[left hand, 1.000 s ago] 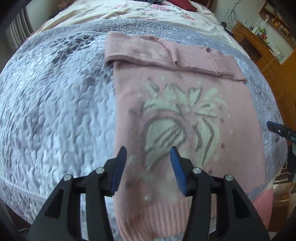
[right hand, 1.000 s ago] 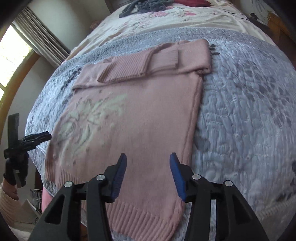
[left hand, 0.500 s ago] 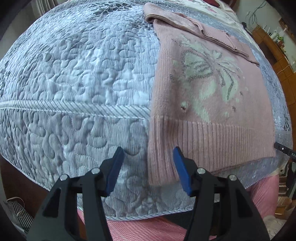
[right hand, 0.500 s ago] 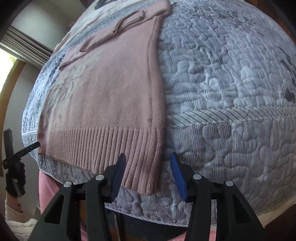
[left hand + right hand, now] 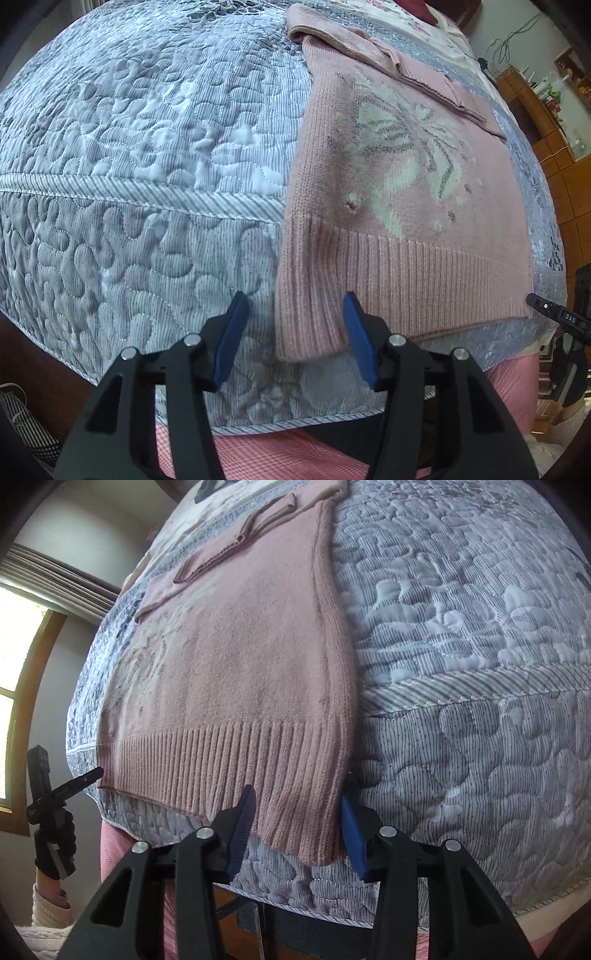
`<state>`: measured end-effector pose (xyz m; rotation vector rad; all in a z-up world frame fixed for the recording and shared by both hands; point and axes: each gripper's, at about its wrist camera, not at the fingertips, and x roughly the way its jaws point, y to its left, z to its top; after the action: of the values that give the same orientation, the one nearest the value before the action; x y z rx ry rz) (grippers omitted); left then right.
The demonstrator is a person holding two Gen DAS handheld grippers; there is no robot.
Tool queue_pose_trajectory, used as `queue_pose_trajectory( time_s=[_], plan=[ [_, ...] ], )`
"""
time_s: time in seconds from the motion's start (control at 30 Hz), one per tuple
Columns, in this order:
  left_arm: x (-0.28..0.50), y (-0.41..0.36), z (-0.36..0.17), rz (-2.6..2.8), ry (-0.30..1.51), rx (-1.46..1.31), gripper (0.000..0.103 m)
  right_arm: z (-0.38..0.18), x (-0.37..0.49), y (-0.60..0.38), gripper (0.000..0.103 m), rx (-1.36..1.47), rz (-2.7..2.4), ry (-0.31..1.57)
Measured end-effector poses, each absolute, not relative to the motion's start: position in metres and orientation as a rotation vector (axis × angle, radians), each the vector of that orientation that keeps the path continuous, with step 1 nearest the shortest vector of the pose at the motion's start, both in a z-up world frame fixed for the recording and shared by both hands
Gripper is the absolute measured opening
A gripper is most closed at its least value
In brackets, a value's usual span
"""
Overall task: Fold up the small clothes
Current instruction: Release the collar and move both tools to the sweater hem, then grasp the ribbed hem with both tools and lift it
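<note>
Sweater hem draped over quilt edge, lower centre; left gripper and right gripper gaped wide, straddling corners, gripping nothing.

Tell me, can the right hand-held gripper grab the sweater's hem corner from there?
Probably yes. The right hand-held gripper is open, with the sweater hem corner hanging between its fingers; nothing blocks it.

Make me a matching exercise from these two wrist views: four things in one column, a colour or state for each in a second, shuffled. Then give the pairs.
1. sweater
2. quilt
3. left gripper
4. sweater sleeves

A. grey-blue, stitched in swirls
B. folded across the top
C. pink, hem hanging over the bed edge
D. open at a hem corner

Pairs: 1-C, 2-A, 3-D, 4-B
</note>
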<state>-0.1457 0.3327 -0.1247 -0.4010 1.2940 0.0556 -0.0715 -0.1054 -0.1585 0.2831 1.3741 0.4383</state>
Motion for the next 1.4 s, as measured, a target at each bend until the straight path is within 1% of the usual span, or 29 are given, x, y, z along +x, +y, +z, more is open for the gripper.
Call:
queue_pose_trajectory(
  time_s=[0.07,0.13,0.2,0.23,0.27,0.3,0.43,0.6,0.73,0.87,1.07,1.2,1.4],
  plan=[
    [-0.149,0.331,-0.125,0.013,1.294,-0.455,0.034,-0.160,-0.073,-0.107,0.039,0.289,0.439,1.375],
    [-0.149,0.327,-0.130,0.005,1.306,-0.466,0.032,-0.161,-0.074,-0.106,0.035,0.290,0.447,1.378],
    [-0.147,0.325,-0.138,0.017,1.324,-0.467,0.028,-0.161,-0.075,-0.106,0.023,0.296,0.458,1.383],
    [-0.146,0.324,-0.141,0.013,1.329,-0.485,0.019,-0.161,-0.075,-0.106,0.021,0.300,0.463,1.382],
    [-0.146,0.323,-0.143,0.000,1.331,-0.511,0.010,-0.159,-0.075,-0.105,0.014,0.305,0.471,1.381],
    [-0.146,0.323,-0.143,-0.006,1.325,-0.530,0.010,-0.158,-0.075,-0.106,0.012,0.316,0.482,1.379],
    [-0.147,0.321,-0.132,-0.019,1.287,-0.535,0.008,-0.144,-0.072,-0.111,0.011,0.393,0.531,1.353],
    [-0.142,0.327,-0.098,-0.065,1.186,-0.560,0.008,-0.110,-0.056,-0.122,0.011,0.500,0.606,1.269],
    [-0.123,0.333,-0.073,-0.083,1.104,-0.578,0.008,-0.084,-0.030,-0.132,0.010,0.554,0.628,1.206],
    [-0.091,0.342,-0.062,-0.063,1.059,-0.570,0.008,-0.072,0.003,-0.135,0.010,0.542,0.599,1.187],
    [-0.037,0.360,-0.069,-0.013,1.032,-0.560,0.008,-0.083,0.056,-0.137,0.010,0.588,0.571,1.211],
    [-0.002,0.370,-0.088,0.023,1.039,-0.579,0.008,-0.102,0.091,-0.138,0.010,0.652,0.558,1.245],
    [0.038,0.376,-0.115,0.050,1.078,-0.580,0.008,-0.132,0.132,-0.129,0.010,0.669,0.527,1.313]
  ],
)
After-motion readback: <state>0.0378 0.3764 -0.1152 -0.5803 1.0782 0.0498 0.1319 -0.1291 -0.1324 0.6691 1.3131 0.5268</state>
